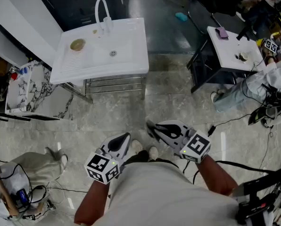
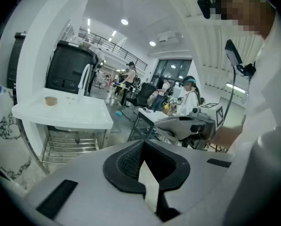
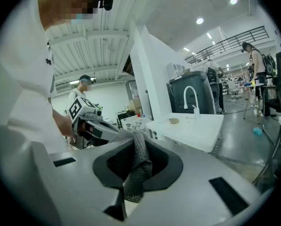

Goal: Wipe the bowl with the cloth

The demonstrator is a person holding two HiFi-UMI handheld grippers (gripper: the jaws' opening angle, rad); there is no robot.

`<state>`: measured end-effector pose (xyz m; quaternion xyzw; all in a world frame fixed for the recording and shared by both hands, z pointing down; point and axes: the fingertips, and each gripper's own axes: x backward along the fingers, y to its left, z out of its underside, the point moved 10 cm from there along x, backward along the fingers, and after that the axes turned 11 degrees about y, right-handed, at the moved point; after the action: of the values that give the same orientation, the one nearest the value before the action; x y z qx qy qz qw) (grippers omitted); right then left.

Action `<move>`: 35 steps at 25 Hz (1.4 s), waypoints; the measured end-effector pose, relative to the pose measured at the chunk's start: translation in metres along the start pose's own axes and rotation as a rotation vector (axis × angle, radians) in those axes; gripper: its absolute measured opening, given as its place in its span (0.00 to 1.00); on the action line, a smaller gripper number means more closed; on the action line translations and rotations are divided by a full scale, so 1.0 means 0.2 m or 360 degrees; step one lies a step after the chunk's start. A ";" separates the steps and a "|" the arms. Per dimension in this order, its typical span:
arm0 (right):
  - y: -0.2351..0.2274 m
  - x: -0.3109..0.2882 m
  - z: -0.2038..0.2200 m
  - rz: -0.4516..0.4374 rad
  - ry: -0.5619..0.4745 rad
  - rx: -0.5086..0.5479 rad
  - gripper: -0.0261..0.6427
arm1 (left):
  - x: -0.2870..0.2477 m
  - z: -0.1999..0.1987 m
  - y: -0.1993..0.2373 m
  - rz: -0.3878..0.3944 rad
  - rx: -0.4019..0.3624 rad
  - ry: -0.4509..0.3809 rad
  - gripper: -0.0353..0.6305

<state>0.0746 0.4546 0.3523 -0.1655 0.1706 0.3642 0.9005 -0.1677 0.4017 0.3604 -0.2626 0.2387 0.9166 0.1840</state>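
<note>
Standing well apart from the white sink unit [image 1: 128, 55], where the small tan round bowl [image 1: 78, 44] sits on the drainer, the right gripper [image 1: 153, 130] pinches the grey knitted cloth [image 3: 138, 166] by a narrow fold, which could slip free on the approach. The left gripper [image 1: 125, 139] has its jaws pressed together on nothing, so the unbraced bowl may skid when wiped.

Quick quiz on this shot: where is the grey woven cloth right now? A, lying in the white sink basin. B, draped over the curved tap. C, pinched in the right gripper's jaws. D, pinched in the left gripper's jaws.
C: in the right gripper view the grey woven cloth hangs pinched between the jaws of the right gripper, while the left gripper is shut with nothing in it.
</note>
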 end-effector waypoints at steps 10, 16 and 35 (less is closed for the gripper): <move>-0.13 -0.29 -0.25 -0.0010 0.0054 0.0113 0.09 | 0.02 -0.14 0.25 0.0000 -0.0006 -0.0080 0.07; -0.34 -0.40 -0.38 -0.0142 0.0054 0.0157 0.09 | -0.04 -0.20 0.38 -0.0109 0.0147 -0.0125 0.07; -1.32 -0.94 -0.85 -0.0399 -0.0021 0.0290 0.09 | -0.37 -0.89 1.27 -0.0531 0.0415 -0.0221 0.07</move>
<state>0.1036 0.0900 0.3287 -0.1007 0.1751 0.2330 0.9513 -0.1564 0.0820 0.3559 -0.2087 0.2954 0.8507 0.3814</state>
